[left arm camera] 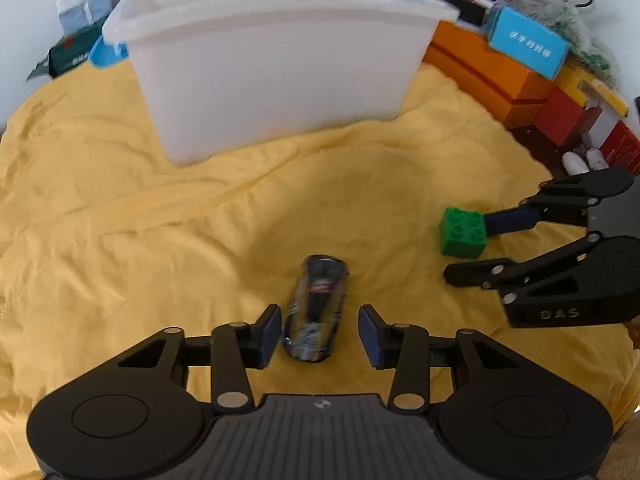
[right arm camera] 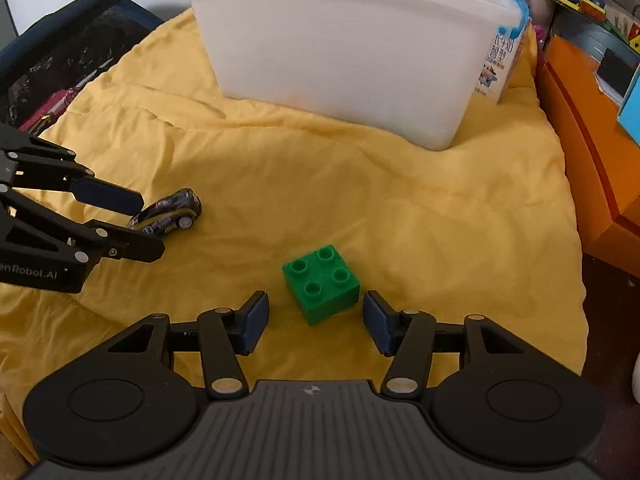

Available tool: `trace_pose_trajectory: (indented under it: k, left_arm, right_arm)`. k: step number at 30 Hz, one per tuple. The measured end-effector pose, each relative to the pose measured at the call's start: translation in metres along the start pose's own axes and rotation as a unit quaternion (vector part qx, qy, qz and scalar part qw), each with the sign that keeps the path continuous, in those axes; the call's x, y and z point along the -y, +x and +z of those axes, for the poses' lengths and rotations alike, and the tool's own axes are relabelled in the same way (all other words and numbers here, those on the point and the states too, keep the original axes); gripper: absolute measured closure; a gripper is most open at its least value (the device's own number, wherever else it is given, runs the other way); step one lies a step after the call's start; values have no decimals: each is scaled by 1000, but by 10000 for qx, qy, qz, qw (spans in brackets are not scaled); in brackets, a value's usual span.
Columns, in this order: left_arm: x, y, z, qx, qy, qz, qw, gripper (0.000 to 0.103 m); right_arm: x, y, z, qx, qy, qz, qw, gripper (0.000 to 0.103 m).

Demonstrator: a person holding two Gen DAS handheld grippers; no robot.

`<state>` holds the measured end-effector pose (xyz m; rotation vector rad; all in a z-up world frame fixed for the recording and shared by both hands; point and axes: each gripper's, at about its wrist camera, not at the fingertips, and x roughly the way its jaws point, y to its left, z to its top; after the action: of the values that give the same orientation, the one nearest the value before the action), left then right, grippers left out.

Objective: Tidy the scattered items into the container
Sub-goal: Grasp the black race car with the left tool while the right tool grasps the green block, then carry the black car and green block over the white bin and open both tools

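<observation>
At the bottom centre of the left wrist view, the left claw [left arm camera: 318, 330] is spread around a dark toy car [left arm camera: 316, 308] on the yellow cloth [left arm camera: 120, 240], pads apart from it. The right claw [right arm camera: 316, 320] is spread astride a green brick [right arm camera: 322, 282] at lower centre of its view, not touching. The white container [right arm camera: 352, 52] stands across the top of both views.

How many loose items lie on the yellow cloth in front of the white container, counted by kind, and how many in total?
Toy car: 1, lying between the open left gripper pads.
Green building block: 1, between the open right gripper pads.
Total: 2, both on the yellow cloth, outside the white container.
</observation>
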<state>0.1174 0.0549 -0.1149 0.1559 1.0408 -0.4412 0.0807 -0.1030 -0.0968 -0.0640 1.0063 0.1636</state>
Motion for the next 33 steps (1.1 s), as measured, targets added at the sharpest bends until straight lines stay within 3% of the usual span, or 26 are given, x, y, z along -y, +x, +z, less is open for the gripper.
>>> trace_pose_trajectory:
  k: [4,6,7,10,13,16,22,24,28,33]
  left_arm:
    - [-3,0,2,42,28,-43,10000,57]
    - [-5,8,2,-142,0,-107,9998,65]
    - [-6,8,1,-125,-54,-181,9997,70]
    - [-6,2,-1,-109,-154,-550,9983,71]
    - [0,-12,3,59,43,-532,9986,71]
    - [2,-35,24,401,237,-507,9976,70]
    - [-8,-84,100,1422,395,-210,9888,70]
    - [-11,-86,128,1614,387,63,9861,70]
    - [-20,-63,167,1628,282,431,9853,70]
    - [-27,-17,180,1303,-66,1015,9862,65]
  right_arm:
    - [2,0,4,31,6,11,10000,48]
    - [4,4,4,-35,24,43,10000,51]
    - [3,4,3,-41,7,63,10000,62]
    - [0,-3,4,-166,-98,126,9997,66]
    - [1,-13,10,-104,-14,247,9996,66]
    - [4,-31,30,231,-20,227,9995,66]
    - [18,-80,106,1397,-54,24,9902,66]
    - [23,-82,131,1630,-73,-120,9865,66]
    - [39,-56,169,1570,75,-337,9870,66]
    - [58,-15,176,1054,599,-332,9921,61]
